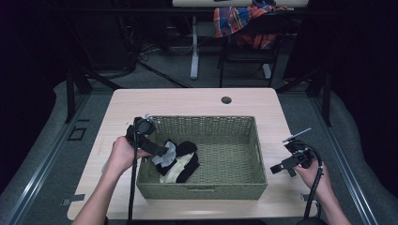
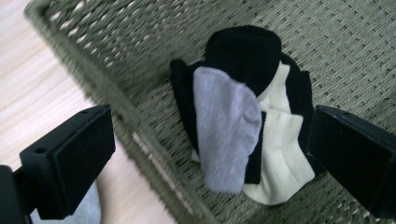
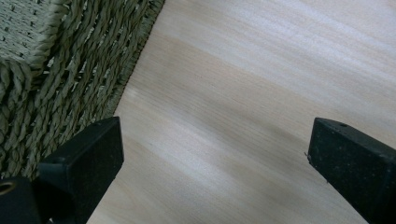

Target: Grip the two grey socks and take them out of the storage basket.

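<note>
The pale wooden surface (image 1: 117,108) carries a woven green basket (image 1: 220,191) set near its middle, with a round cable hole (image 1: 226,100) at its far edge.

The person's left forearm comes in from the near left, and the left hand (image 1: 122,154) grips the left tongs (image 1: 165,151) over the basket's left wall, angled rightward and down into the basket. In the left gripper view these tongs (image 2: 210,154) stand wide open, with nothing between the pads; one jaw hangs over the basket's left rim and the other over the basket floor. The right forearm comes in from the near right, and the right hand (image 1: 313,174) holds the right tongs (image 1: 277,168) level above the surface just right of the basket, pointing left toward its right wall. In the right gripper view those tongs (image 3: 215,154) are also wide open and empty, with bare wood between the jaws.

Inside the basket, at its left end, lies a small heap of socks (image 1: 177,161): black ones underneath, a cream sock (image 2: 280,158) on the right side and a grey sock (image 2: 226,135) lying on top. The heap rests on the basket floor, directly ahead of the left tongs and not touched by them. No writing can be read.
</note>
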Available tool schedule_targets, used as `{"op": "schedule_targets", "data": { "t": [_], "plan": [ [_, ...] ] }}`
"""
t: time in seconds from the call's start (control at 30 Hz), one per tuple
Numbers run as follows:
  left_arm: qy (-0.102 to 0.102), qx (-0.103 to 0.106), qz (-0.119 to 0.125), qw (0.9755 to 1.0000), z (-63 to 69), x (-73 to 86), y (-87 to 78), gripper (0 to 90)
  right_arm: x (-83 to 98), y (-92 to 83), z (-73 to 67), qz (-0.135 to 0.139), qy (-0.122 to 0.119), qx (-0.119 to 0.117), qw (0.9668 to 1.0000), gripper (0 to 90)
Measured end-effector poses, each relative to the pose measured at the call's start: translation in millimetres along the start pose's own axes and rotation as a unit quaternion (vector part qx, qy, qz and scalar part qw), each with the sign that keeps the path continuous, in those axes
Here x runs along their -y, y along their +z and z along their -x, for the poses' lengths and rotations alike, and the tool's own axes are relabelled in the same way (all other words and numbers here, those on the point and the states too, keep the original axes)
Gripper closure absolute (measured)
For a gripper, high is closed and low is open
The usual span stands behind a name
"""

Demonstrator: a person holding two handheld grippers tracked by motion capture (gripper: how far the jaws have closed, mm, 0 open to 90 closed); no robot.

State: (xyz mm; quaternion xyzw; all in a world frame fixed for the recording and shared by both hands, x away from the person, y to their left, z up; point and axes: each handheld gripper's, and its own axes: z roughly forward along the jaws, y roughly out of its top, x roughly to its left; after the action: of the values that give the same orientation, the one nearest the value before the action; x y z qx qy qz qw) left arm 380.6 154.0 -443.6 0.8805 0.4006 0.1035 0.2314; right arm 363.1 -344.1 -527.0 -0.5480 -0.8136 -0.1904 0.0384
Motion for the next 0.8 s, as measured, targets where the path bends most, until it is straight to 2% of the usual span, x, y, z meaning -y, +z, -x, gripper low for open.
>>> {"op": "schedule_targets", "data": {
  "t": [0.1,0.13,0.17,0.2,0.27,0.37,0.4,0.43,0.47,0.5,0.53,0.57,0.67,0.77,0.8],
  "plan": [
    [0.017,0.005,-0.004,0.9998,5.7,-5.0,4.0,7.5,0.0,0.5,0.1,-0.003,0.002,-0.004,1.0000,3.3],
    [0.021,0.009,-0.007,0.9997,6.7,-6.4,5.9,10.3,-0.7,0.5,0.5,-0.010,-0.004,-0.002,0.9999,3.3],
    [0.023,0.016,-0.009,0.9996,7.0,-7.9,7.9,12.9,0.0,2.1,-0.7,0.003,0.005,-0.004,1.0000,3.4],
    [0.023,0.017,-0.015,0.9995,7.4,-9.6,11.0,16.5,-0.2,2.4,-0.8,0.005,0.005,-0.009,0.9999,3.4],
    [0.023,0.006,-0.030,0.9993,7.9,-12.8,18.1,20.0,-2.1,0.5,0.9,-0.020,-0.013,-0.008,0.9997,3.4],
    [0.023,0.000,-0.042,0.9989,9.9,-13.1,24.6,31.8,1.0,1.8,-1.5,0.000,0.002,-0.005,1.0000,3.4],
    [0.026,-0.004,-0.049,0.9985,11.0,-13.3,26.2,33.5,0.3,-0.8,-0.3,-0.013,-0.010,-0.003,0.9999,3.4],
    [0.025,-0.002,-0.052,0.9984,11.4,-13.4,27.8,35.9,0.3,-3.2,0.2,-0.021,-0.012,0.000,0.9997,3.5],
    [0.026,-0.001,-0.058,0.9980,12.0,-13.6,29.9,41.9,3.7,1.2,-2.0,0.016,0.014,-0.003,0.9998,3.5],
    [0.024,-0.001,-0.065,0.9976,12.8,-13.7,32.4,44.7,3.3,-0.3,-0.7,0.007,0.006,-0.001,1.0000,3.5],
    [0.024,-0.002,-0.072,0.9971,13.5,-14.1,35.2,46.4,1.3,-3.4,1.2,-0.016,-0.012,0.001,0.9998,3.5],
    [0.025,-0.003,-0.076,0.9968,13.8,-14.3,36.1,51.1,2.3,0.2,-0.9,0.001,0.004,-0.003,1.0000,3.5],
    [0.026,-0.015,-0.090,0.9955,15.0,-12.8,38.5,55.5,0.5,-1.2,-0.2,-0.019,-0.012,-0.003,0.9997,3.5],
    [0.026,-0.019,-0.099,0.9946,12.5,-11.7,43.3,62.0,0.1,-0.4,0.6,-0.016,-0.010,-0.002,0.9998,3.6],
    [0.025,-0.019,-0.101,0.9944,12.1,-10.8,45.6,64.6,1.1,1.4,-0.7,-0.007,-0.001,0.000,1.0000,3.6]
  ]
}}
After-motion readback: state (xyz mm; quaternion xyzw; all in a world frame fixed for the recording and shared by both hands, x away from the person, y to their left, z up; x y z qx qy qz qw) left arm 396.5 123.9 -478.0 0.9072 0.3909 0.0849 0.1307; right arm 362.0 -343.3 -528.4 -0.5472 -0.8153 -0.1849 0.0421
